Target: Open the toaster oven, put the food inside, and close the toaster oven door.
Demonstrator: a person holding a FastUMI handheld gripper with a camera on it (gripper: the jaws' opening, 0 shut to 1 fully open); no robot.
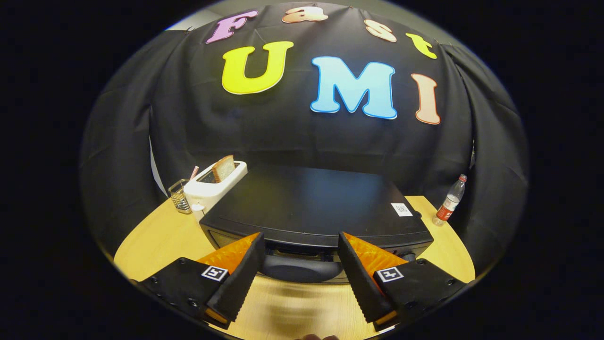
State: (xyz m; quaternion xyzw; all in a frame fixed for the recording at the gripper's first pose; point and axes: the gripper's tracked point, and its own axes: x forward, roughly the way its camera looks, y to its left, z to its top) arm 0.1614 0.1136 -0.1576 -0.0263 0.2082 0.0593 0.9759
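Observation:
A black toaster oven [311, 203] stands on the wooden table [160, 236], seen from above its front. Its door is shut, and the dark door handle [302, 268] runs across the front just below the top edge. My gripper [301, 241] is open, its two black fingers with orange sides spread wide. The handle lies between the fingertips, which reach the oven's front edge, one on each side; neither presses on it. A slice of toast [223, 167] stands upright in a white toaster [212, 189] to the left of the oven.
A small wire basket [179, 196] stands left of the white toaster. A plastic bottle with a red label [450, 200] stands right of the oven near the table's far edge. Black cloth walls close in the table behind and at both sides.

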